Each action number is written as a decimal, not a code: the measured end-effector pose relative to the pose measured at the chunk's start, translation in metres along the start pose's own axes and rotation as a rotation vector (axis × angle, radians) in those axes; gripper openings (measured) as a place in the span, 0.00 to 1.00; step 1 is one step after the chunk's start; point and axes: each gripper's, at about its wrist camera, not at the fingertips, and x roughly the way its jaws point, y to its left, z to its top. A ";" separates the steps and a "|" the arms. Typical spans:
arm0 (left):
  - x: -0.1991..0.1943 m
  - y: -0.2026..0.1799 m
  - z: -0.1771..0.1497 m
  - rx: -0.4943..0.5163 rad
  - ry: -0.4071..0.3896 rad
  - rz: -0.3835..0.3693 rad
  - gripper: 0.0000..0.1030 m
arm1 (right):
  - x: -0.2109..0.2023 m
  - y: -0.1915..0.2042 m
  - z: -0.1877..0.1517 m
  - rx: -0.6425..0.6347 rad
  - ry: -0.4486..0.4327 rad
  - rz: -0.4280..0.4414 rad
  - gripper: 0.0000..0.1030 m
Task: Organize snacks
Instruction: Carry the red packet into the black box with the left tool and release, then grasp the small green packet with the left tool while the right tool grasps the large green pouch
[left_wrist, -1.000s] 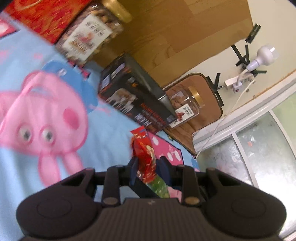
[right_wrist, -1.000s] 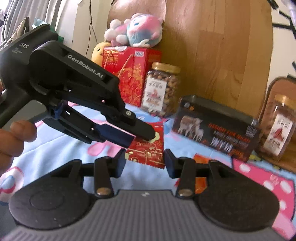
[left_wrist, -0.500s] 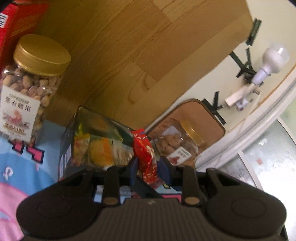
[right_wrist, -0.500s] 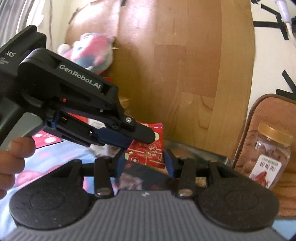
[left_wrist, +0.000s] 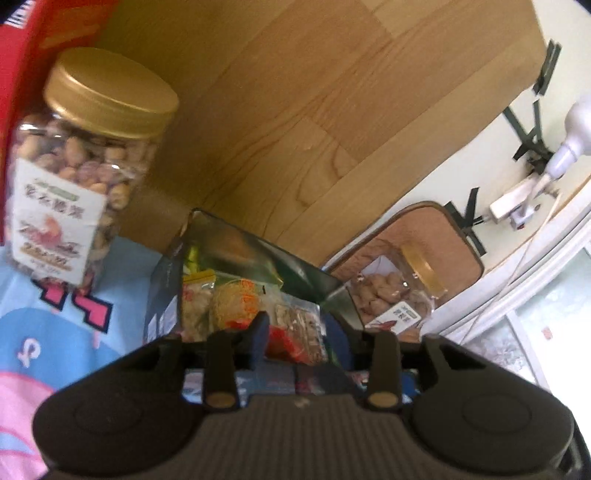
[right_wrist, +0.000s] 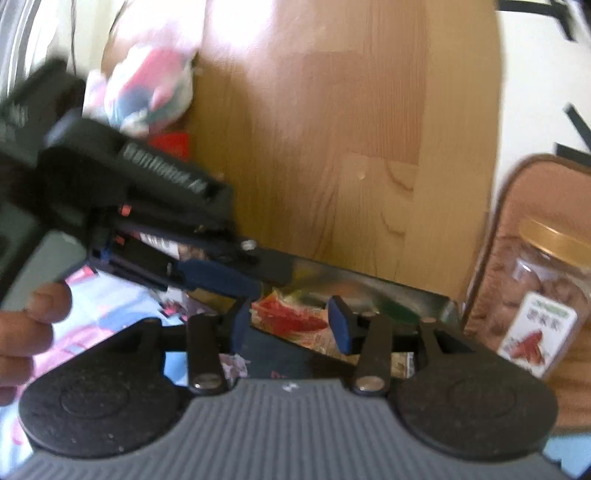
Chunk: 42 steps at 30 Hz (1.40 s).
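In L wrist view, nearest at 6 o'clock: left gripper (left_wrist: 297, 334), jaws opening, red packet (left_wrist: 281, 341) between them, close to the 9 o'clock finger and apart from the 3 o'clock one, so grip released. Just beyond, twd 12 o'clock: open dark tin box (left_wrist: 314, 280) w/ other snack packs (left_wrist: 229, 302) inside, the red packet at its near edge. At 9 o'clock of the box, on the cartoon blanket (left_wrist: 55, 332): nut jar (left_wrist: 74, 192) w/ gold lid, upright. At 3 o'clock of the box: second jar (left_wrist: 395, 299), tilted in this view. Farthest, at 12 o'clock: wood board (left_wrist: 295, 110). In R wrist view, nearest at 6 o'clock: right gripper (right_wrist: 291, 326), fingers spread, nothing pressed btw the pads, not grasping. Beyond the gap: same red packet (right_wrist: 291, 317), lying in the tin box (right_wrist: 406, 295). At 9 o'clock: a person's hand (right_wrist: 26, 332) on the handle of the left gripper (right_wrist: 258, 284), tips over the box at about 10 o'clock of the packet. At 3 o'clock: second jar (right_wrist: 539, 295), upright. Far at 11 o'clock: blurred plush toy (right_wrist: 147, 88).
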 end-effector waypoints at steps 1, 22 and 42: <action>-0.005 0.001 -0.001 0.001 -0.005 0.000 0.36 | -0.011 -0.004 -0.001 0.020 -0.007 0.002 0.47; -0.021 0.002 -0.165 -0.124 0.340 -0.114 0.36 | -0.115 -0.023 -0.109 0.229 0.224 0.108 0.60; -0.018 0.014 -0.162 -0.285 0.247 -0.292 0.50 | -0.112 -0.028 -0.110 0.294 0.222 0.237 0.62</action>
